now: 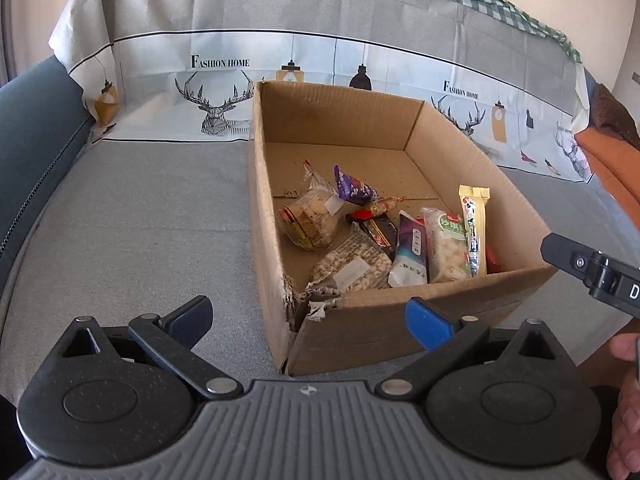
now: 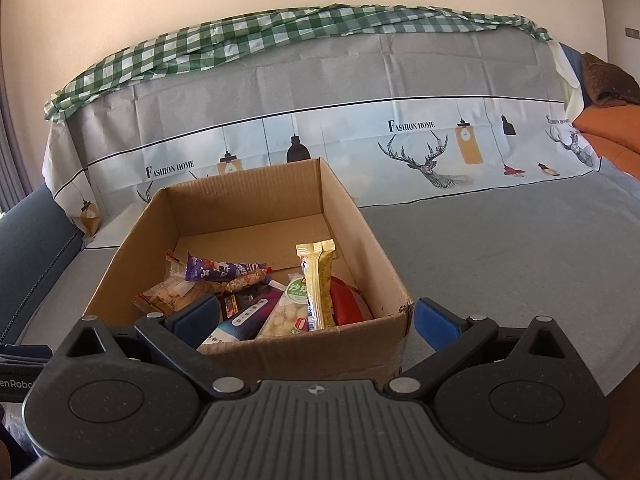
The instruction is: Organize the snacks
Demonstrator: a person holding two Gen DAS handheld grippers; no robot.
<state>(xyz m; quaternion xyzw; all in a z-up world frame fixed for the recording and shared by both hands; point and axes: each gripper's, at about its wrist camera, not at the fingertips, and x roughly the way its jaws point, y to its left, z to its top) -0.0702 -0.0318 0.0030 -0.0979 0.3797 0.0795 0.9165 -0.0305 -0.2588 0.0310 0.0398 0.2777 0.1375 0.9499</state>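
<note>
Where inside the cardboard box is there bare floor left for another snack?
The cardboard box has bare floor along its far wall, behind the purple packet. The near half is crowded, from the biscuit bag across to the yellow bar.

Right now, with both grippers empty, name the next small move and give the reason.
Probably ease the right gripper forward and down onto the upright yellow packet. It stands tallest among the snacks in the cardboard box, and the open gripper already faces it over the near wall.

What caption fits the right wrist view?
Open right hand-held gripper hovering by a cardboard box of snacks on a grey cover.
</note>
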